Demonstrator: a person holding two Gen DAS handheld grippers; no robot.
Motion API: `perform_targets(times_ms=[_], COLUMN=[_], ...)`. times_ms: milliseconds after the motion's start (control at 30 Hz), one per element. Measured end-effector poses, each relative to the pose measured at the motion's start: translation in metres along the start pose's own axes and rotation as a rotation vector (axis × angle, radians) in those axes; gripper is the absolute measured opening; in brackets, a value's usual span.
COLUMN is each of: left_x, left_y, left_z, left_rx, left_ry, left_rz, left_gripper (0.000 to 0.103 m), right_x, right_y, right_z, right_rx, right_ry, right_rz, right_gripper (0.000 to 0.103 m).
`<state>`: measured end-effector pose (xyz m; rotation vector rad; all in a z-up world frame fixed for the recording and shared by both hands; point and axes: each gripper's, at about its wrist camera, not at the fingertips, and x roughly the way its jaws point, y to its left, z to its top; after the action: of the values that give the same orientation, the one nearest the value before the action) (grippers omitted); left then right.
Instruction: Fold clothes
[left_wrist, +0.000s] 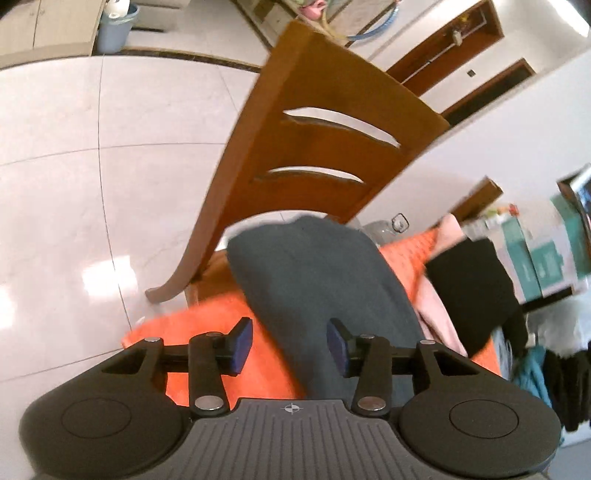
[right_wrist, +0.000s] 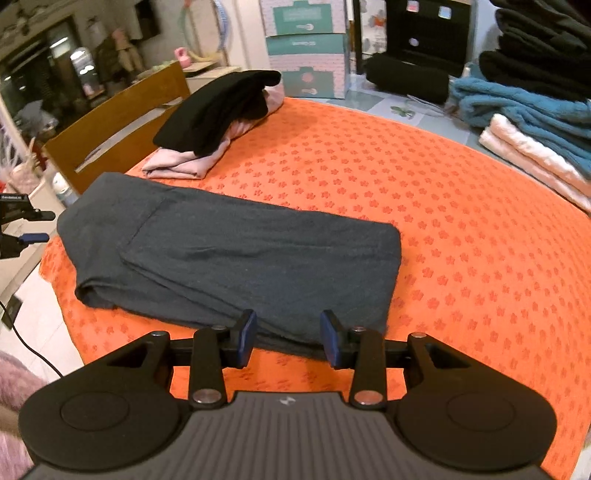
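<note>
On our left, our left gripper (left_wrist: 290, 345) hovers with jaws apart over one end of the folded dark grey garment (right_wrist: 229, 254), which lies on the orange cloth (right_wrist: 461, 229). Our right gripper (right_wrist: 288, 341) hangs empty, jaws spread, at the garment's near edge. Farther right sit stacked towels (right_wrist: 524, 122).

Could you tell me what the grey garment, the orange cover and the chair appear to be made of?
Grey garment: probably a soft matte knit; it drapes in limp folds. Orange cover: seems a textured woven or foam-like mat, given its embossed flower pattern. Chair: looks like varnished wood, brown with a slight sheen.
</note>
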<state>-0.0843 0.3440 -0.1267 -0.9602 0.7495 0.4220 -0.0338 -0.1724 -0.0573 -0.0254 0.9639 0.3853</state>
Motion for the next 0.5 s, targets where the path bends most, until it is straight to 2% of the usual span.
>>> perform_targets(times_ms=[133, 367, 500], left_x=[0.02, 0.054, 0.072], left_y=[0.021, 0.053, 0.066], left_z=[0.022, 0.034, 0.039], left_rx=[-0.067, -0.198, -0.255], left_ry=[0.038, 0.117, 0.154], left_rz=[-0.052, -0.144, -0.185], left_gripper=[0.059, 0.064, 0.064], right_x=[0.004, 0.017, 0.021], right_y=[0.023, 0.066, 0.089], right_z=[-0.002, 0.0, -0.001], right_rx=[0.049, 0.128, 0.134], right_ry=[0.003, -0.013, -0.016], right_rz=[-0.04, -0.081, -0.103], right_gripper=[0.043, 0.045, 0.045])
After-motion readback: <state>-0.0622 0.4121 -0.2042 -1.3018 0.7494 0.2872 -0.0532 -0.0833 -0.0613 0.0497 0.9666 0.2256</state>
